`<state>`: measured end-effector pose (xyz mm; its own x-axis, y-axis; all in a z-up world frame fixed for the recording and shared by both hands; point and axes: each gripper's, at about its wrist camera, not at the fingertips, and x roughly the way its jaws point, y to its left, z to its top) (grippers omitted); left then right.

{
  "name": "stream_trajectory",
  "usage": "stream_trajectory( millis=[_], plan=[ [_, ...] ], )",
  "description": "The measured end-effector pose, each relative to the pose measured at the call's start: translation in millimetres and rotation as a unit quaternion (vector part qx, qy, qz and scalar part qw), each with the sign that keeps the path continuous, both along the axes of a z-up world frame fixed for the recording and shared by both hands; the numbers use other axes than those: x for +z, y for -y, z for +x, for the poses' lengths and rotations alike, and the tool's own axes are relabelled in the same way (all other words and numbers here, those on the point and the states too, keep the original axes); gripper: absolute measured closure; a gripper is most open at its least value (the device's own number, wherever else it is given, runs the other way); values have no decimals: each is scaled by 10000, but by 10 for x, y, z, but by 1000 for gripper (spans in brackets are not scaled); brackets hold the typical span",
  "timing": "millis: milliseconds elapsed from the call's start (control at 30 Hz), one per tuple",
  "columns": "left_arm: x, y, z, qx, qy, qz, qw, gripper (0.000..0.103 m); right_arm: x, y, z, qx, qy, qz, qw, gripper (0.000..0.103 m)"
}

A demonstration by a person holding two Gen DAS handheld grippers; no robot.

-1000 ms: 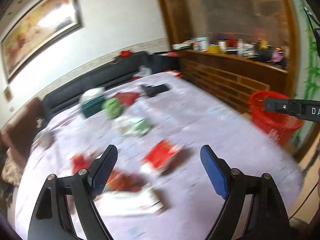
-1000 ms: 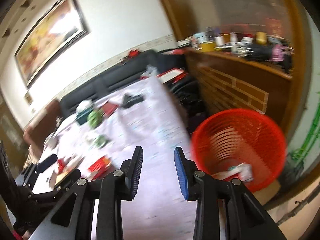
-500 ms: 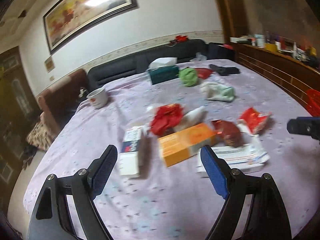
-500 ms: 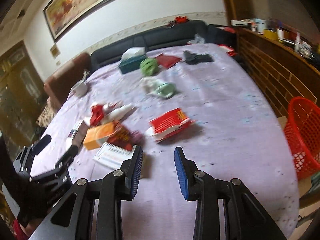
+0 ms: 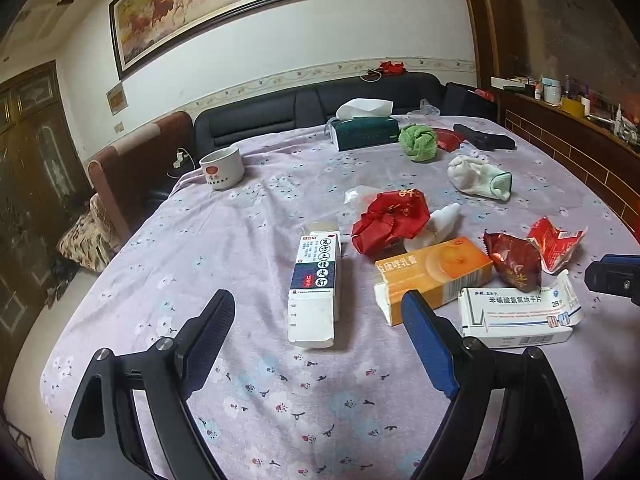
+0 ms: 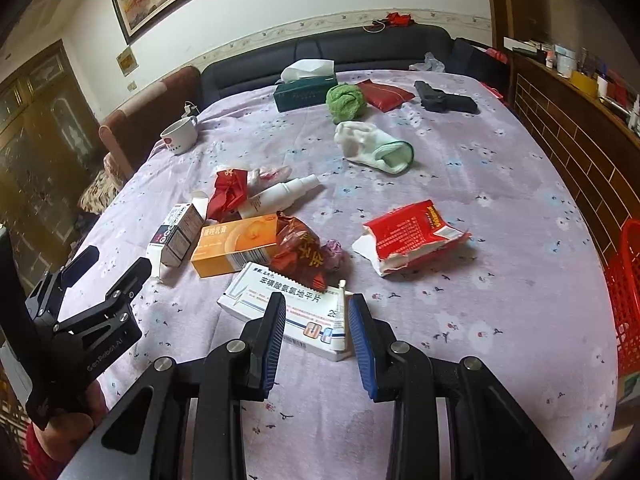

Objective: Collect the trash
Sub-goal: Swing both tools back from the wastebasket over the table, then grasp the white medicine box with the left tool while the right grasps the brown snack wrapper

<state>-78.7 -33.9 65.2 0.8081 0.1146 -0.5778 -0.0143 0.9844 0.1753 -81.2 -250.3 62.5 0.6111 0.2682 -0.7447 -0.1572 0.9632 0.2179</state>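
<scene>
Left gripper (image 5: 316, 320): I hold it low over the surface (image 5: 240, 240), jaws spread wide and empty, the tall blue-and-white carton (image 5: 316, 280) lying between them, so it suits that long box.
Right gripper (image 6: 316, 316): jaws part-open, holding nothing, lined up on the near end of the white medicine box (image 6: 288, 312) (the closest piece, hence my first pick, I judge).
Trash: clustered mid-surface: orange box (image 6: 236, 244), dark red wrapper (image 6: 298, 254) resting on the white box, crumpled red paper (image 5: 390, 218), torn red packet (image 6: 412, 236), white spray bottle (image 6: 280, 196).
Basket: the red basket (image 6: 626, 300) stands off the right edge, so each piece needs carrying right.
Likely not trash: mug (image 5: 222, 168), tissue box (image 5: 366, 130), green cloth ball (image 5: 418, 142), white sock (image 6: 372, 146).
</scene>
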Motion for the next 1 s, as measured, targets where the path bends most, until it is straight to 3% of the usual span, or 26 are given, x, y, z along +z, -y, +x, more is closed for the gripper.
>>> stream_trajectory(
  millis=[100, 200, 367, 500, 600, 733, 933, 1000],
  plan=[
    [-18, -38, 47, -25, -92, -72, 9999, 19, -6, -4, 21, 6, -9, -3, 10000, 67],
    [-12, -198, 149, -179, -354, -516, 9979, 19, -11, 4, 29, -12, -20, 4, 10000, 67],
    [-48, -540, 375, -322, -799, -1459, 9856, 19, 18, 72, 10, -73, 71, -24, 9999, 67],
    [-89, -580, 538, -602, -973, -1741, 9781, 21, 33, 124, -1, -69, 109, 37, 9999, 66],
    [-60, -577, 705, -828, -1062, -1816, 9741, 21, 21, 172, 9, -89, 102, 90, 9999, 66],
    [-121, -666, 997, -414, -1384, -1869, 9717, 21, 3, 233, 7, -123, 81, 151, 9998, 66],
    [-222, -506, 993, -465, -1498, -1535, 9756, 21, -1, 238, 77, -100, 73, 182, 9998, 65],
    [-286, -469, 1015, -405, -1542, -1373, 9776, 37, -2, 196, 138, -49, 36, 136, 9999, 65]
  ],
)
